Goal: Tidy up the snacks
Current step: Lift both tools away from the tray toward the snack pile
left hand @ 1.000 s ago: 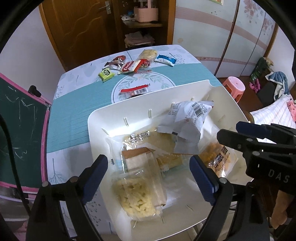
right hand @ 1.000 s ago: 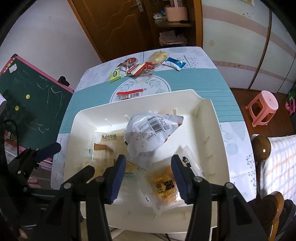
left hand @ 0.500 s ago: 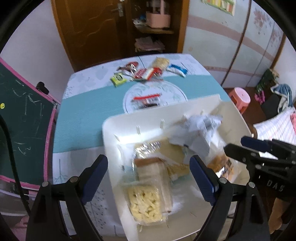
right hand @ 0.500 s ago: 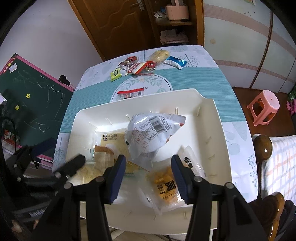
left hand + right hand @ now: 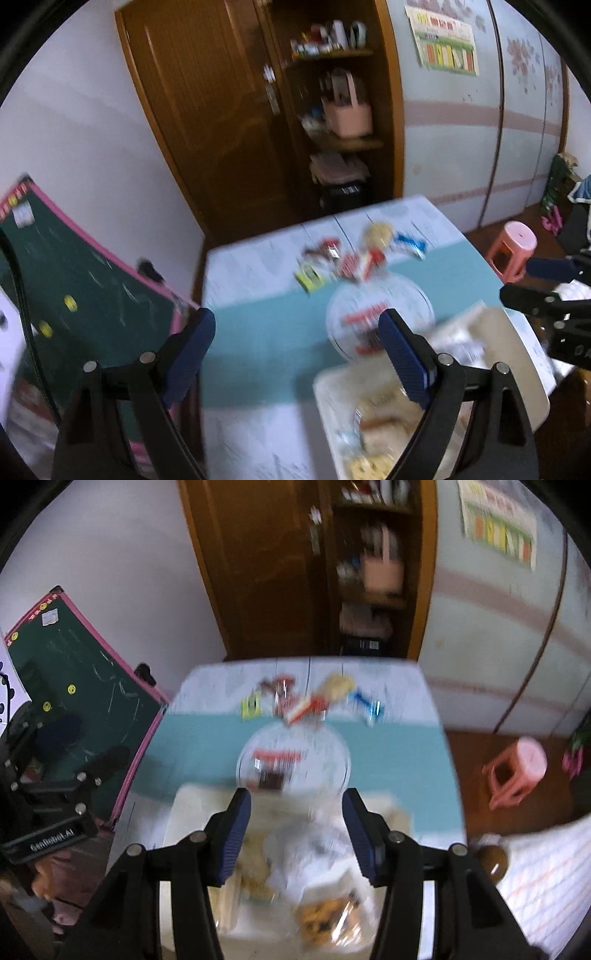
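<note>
Glossy plastic snack wrappers (image 5: 317,919), smooth white tray (image 5: 532,373), varnished wooden door (image 5: 207,110)

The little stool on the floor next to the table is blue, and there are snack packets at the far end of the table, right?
Not quite. The stool is pink, not blue; the right wrist view shows it on the floor beside the table. The rest holds: snack packets lie at the table's far end.

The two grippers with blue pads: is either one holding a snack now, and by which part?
Nothing is held. The left gripper and the right gripper both stand open with empty space between their blue pads, above the white plastic tray of wrapped snacks.
</note>
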